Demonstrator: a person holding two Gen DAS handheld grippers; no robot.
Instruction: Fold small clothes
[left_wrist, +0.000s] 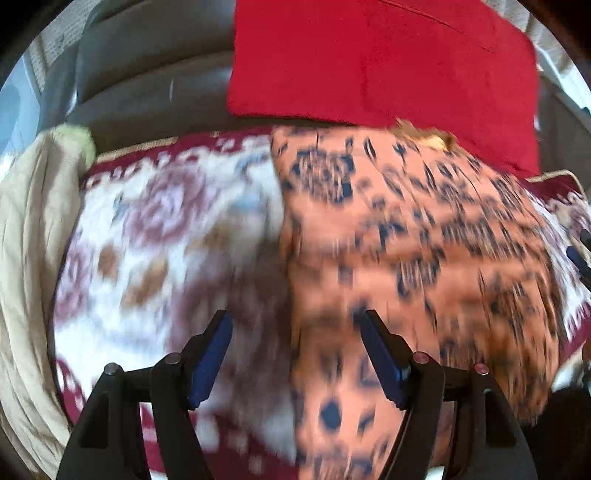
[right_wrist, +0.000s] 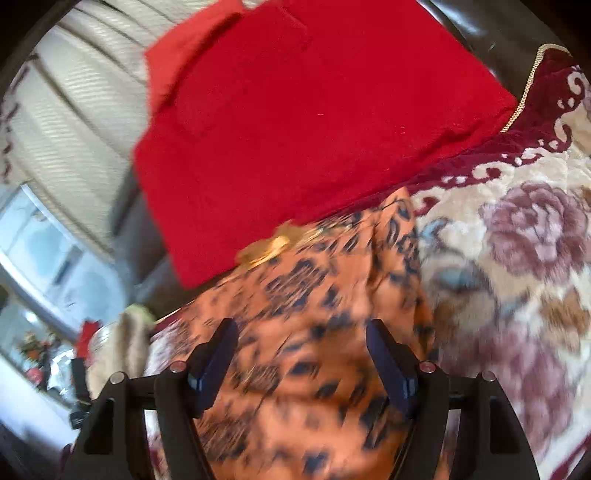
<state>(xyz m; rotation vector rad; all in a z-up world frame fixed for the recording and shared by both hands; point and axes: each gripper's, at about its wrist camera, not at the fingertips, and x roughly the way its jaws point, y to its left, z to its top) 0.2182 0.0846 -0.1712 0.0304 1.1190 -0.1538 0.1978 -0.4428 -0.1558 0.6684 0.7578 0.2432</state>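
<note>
A: Left wrist view: the left gripper (left_wrist: 295, 325) has its jaws spread apart with nothing clamped. The blue pads (left_wrist: 210, 363) stand clear on both sides, above the cloth, not touching it as far as the blur lets me say.

B: And the garment?

A: The orange printed garment (left_wrist: 417, 258) lies flat on the floral blanket (left_wrist: 147, 236), filling the picture from the centre out to four o'clock. Its left edge runs roughly from twelve to six, passing between the jaws.

B: Right wrist view, same story: the right gripper (right_wrist: 301, 332) is released, jaws apart, nothing held. The orange garment (right_wrist: 314, 314) spreads under it from the centre down to six o'clock.

A: What's above it?

B: A red cushion (right_wrist: 295, 122) at twelve o'clock, its lower edge overlapping the top of the garment. There's a small gold patch (right_wrist: 266, 247) right at that border; too blurred to name.

A: I see the red cushion (left_wrist: 380, 62) at one o'clock too, against a grey sofa back (left_wrist: 147, 66). A cream blanket (left_wrist: 29, 258) is bunched at nine o'clock.

B: The floral blanket (right_wrist: 517, 229) fills my three o'clock side.
</note>
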